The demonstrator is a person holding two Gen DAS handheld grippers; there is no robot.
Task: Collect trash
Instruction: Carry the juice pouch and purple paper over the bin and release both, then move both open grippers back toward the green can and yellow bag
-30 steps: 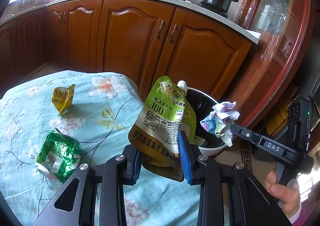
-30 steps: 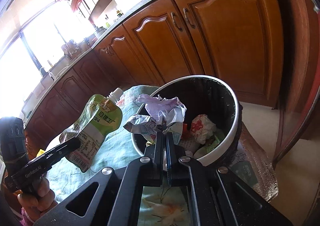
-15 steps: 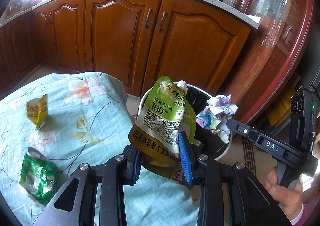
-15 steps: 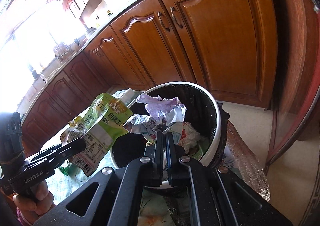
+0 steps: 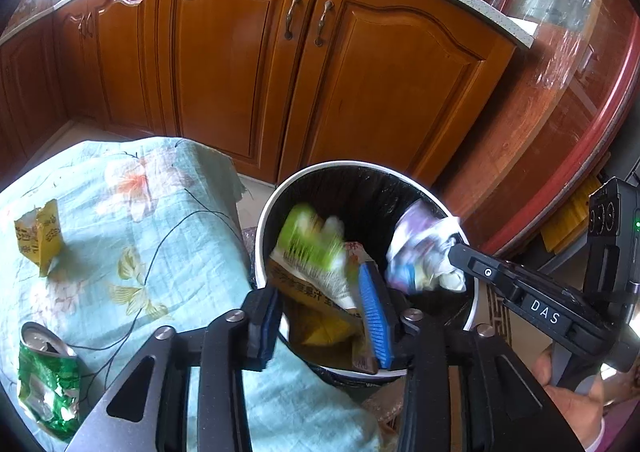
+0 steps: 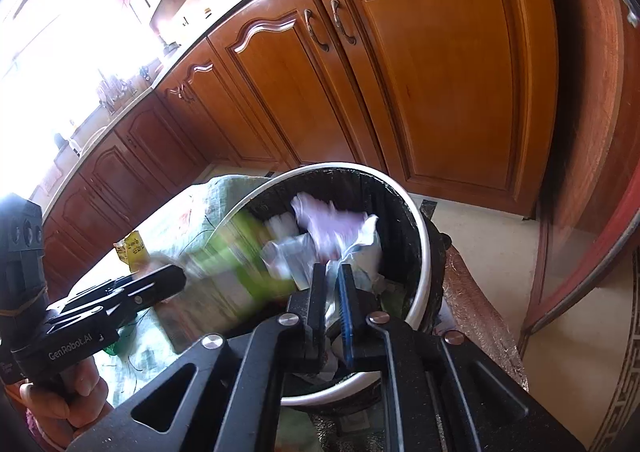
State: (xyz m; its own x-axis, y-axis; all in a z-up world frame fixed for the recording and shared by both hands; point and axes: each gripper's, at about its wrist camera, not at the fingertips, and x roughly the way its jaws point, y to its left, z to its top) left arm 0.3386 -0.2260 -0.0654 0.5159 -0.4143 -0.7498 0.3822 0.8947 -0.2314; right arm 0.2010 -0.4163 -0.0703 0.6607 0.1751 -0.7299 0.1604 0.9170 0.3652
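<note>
A white-rimmed bin [image 5: 262, 240] with a black liner stands beside the table. My left gripper [image 5: 320, 304] hangs over the bin's near edge and its jaws are opening. A green juice pouch [image 5: 312, 256], blurred and tipped forward, is between the blue pads [image 5: 376, 316] and leans only on the right one. My right gripper [image 6: 332, 276] is over the bin [image 6: 418, 252] too, its jaws opening. A crumpled paper ball [image 6: 340, 228], blurred, sits loosely at its tips. In the left wrist view the paper ball [image 5: 424, 252] hangs at the right gripper [image 5: 460, 252].
A table with a pale blue floral cloth [image 5: 160, 252] lies left of the bin, bearing a yellow wrapper [image 5: 38, 236] and a crushed green can [image 5: 44, 384]. Wooden cabinets [image 5: 248, 64] stand behind. A red-framed glass door [image 5: 568, 92] stands at the right. A hand [image 5: 572, 384] holds the right gripper.
Both grippers moved over the bin. Their jaws have parted. The pouch has tipped forward and sunk toward the bin, and the paper ball is blurred, slipping from the right tips.
</note>
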